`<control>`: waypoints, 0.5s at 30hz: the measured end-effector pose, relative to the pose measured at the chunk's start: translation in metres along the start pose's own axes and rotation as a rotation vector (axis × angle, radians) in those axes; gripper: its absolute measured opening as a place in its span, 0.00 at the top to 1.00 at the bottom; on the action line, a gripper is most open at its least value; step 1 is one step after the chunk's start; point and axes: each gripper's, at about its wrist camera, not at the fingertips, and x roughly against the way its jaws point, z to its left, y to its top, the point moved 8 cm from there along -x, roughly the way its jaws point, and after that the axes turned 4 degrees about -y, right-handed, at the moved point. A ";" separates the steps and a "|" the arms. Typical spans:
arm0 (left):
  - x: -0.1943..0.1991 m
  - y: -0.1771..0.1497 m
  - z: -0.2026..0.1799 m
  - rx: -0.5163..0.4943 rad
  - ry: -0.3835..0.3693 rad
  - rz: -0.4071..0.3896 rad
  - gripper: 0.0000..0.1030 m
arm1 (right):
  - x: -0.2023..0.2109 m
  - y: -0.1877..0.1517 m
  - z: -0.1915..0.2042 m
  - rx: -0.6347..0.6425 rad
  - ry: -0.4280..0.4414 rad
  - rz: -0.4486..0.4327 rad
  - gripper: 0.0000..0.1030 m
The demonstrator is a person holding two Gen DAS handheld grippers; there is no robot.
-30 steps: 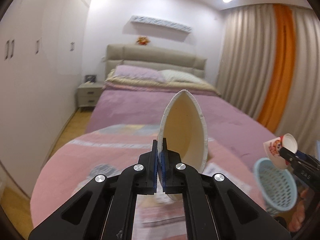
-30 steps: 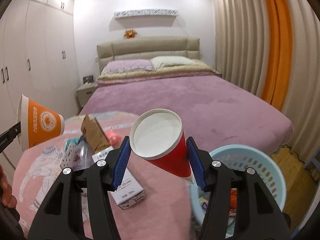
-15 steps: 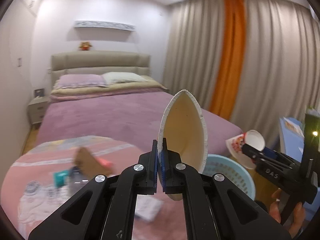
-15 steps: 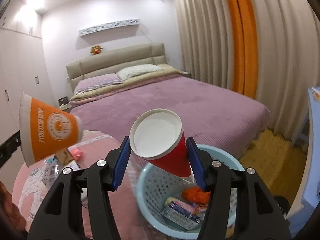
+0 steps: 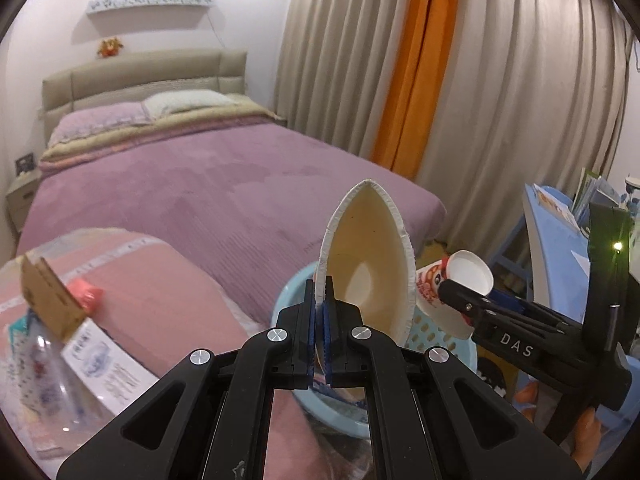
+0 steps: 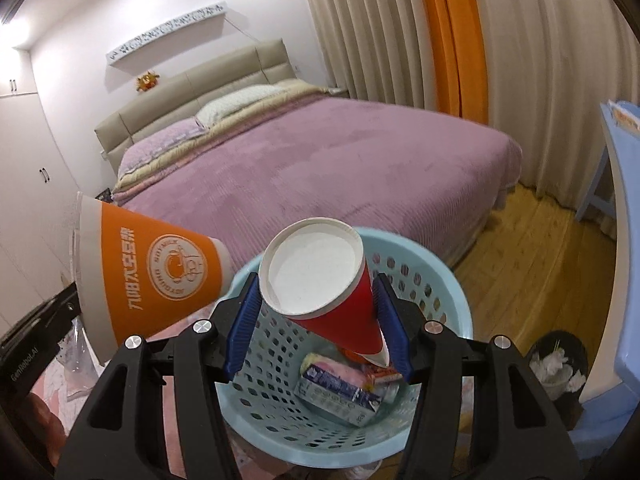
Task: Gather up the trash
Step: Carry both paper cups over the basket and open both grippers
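My left gripper [image 5: 319, 316] is shut on the rim of a large paper cup [image 5: 372, 264], squashed flat-sided; in the right wrist view it shows orange and white [image 6: 152, 276] at the left. My right gripper [image 6: 316, 320] is shut on a red paper cup [image 6: 332, 292] and holds it over the light blue basket [image 6: 452, 292]. The basket holds a blue-white carton [image 6: 340, 392] and other wrappers. In the left wrist view the basket [image 5: 288, 300] lies behind my cup, and the right gripper [image 5: 452, 292] with its cup [image 5: 460, 276] is at the right.
A pink-covered table [image 5: 160, 292] at the left carries a cardboard box [image 5: 48, 300], a clear bottle [image 5: 44, 380] and a white carton [image 5: 108, 364]. A purple bed [image 6: 340, 168] is behind. A blue table [image 6: 624, 200] and a black bin [image 6: 560, 364] stand right.
Both grippers have swung right from the table toward the basket. The red cup is now over the basket and tilted more downward. Both cups remain gripped.
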 end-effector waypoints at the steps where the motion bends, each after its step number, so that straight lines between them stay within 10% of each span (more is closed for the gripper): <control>1: -0.002 -0.003 -0.001 0.000 0.001 0.006 0.99 | -0.002 -0.001 -0.001 -0.003 -0.001 0.006 0.48; 5: -0.016 -0.011 0.003 0.002 0.018 0.043 0.97 | -0.014 -0.009 -0.007 -0.013 -0.011 0.039 0.47; 10: -0.020 -0.017 0.004 0.005 0.041 0.057 0.57 | -0.026 -0.015 -0.013 -0.015 -0.016 0.078 0.41; 15: -0.007 -0.015 0.004 0.002 0.038 0.037 0.50 | -0.026 -0.019 -0.011 -0.012 -0.002 0.086 0.41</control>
